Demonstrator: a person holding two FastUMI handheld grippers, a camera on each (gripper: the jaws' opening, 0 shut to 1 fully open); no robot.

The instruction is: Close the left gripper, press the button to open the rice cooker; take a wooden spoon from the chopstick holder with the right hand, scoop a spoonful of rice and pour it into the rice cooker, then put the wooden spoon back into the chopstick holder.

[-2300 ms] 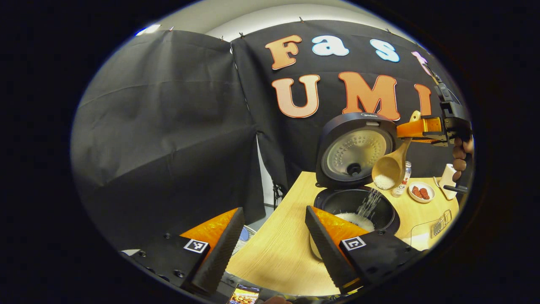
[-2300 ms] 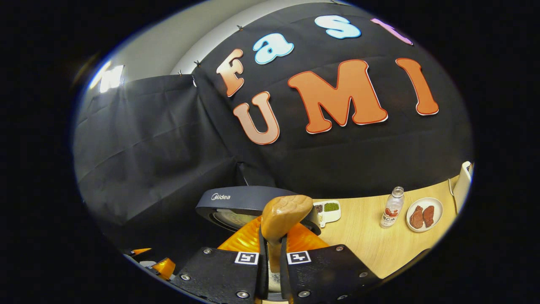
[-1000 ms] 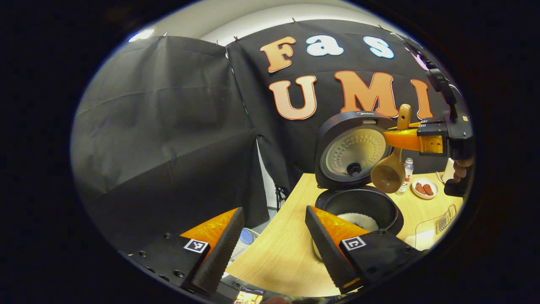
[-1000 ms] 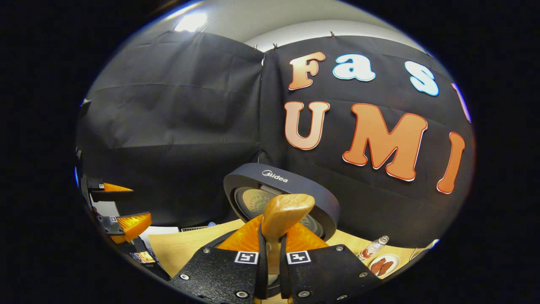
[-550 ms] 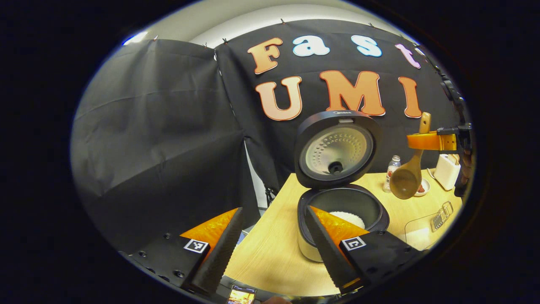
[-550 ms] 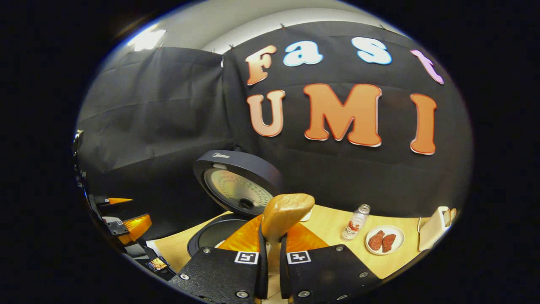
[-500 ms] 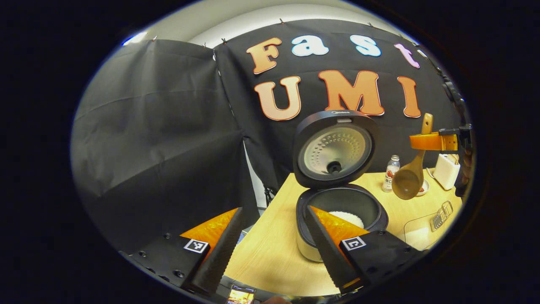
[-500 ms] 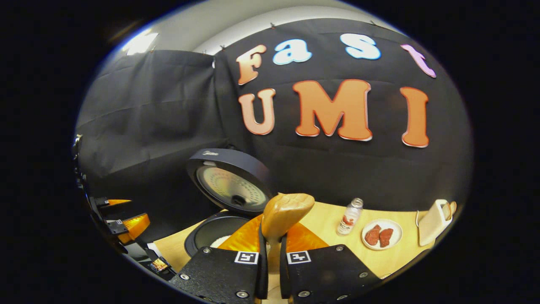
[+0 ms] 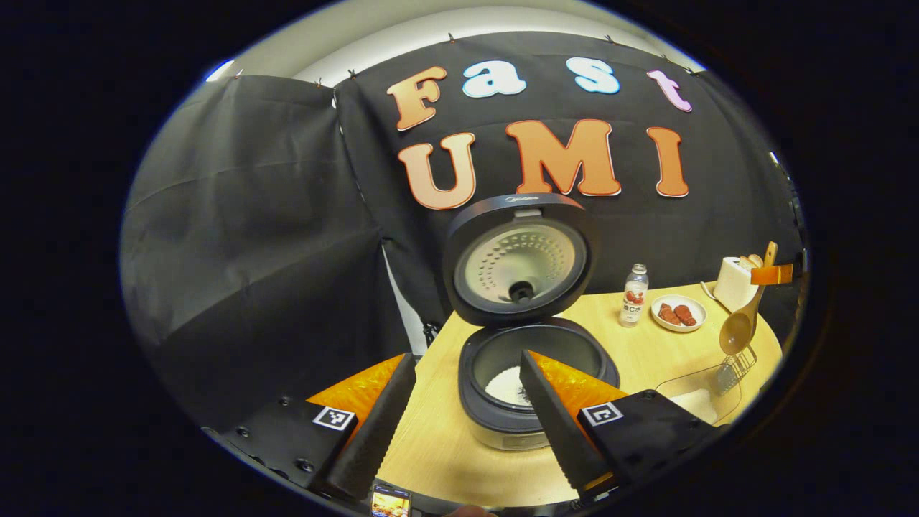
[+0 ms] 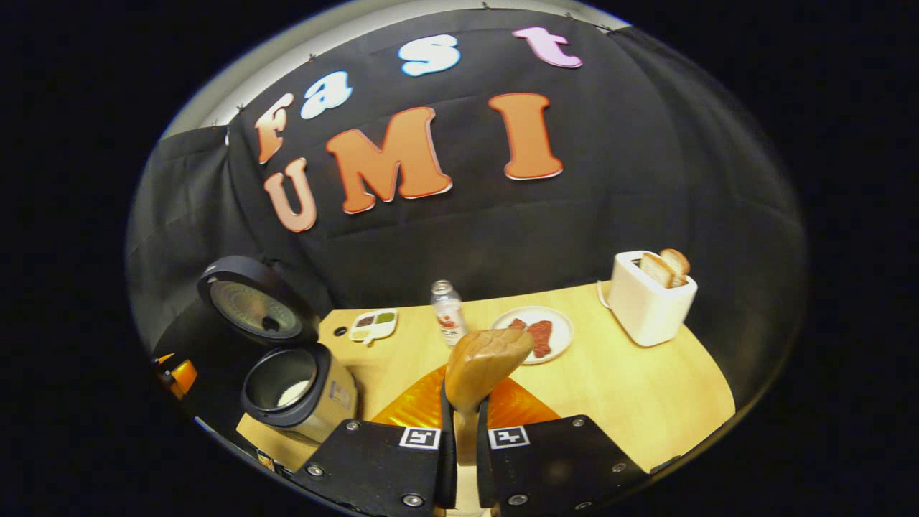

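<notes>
Right gripper [image 10: 460, 402] is clenched on the handle of the wooden spoon [image 10: 484, 366], whose end juts up between its fingers. In the left gripper view that spoon hangs bowl-down, empty, far to the right of the rice cooker [image 9: 528, 373]. Left gripper [image 9: 459, 406] is released, fingers spread wide, just in front of the cooker. The cooker's lid [image 9: 520, 258] stands raised, white rice in the pot. Right of the cooker on the tabletop [image 10: 646, 402] stand a bottle [image 10: 448, 312], a plate [image 10: 535, 324] and a toaster [image 10: 650, 294].
</notes>
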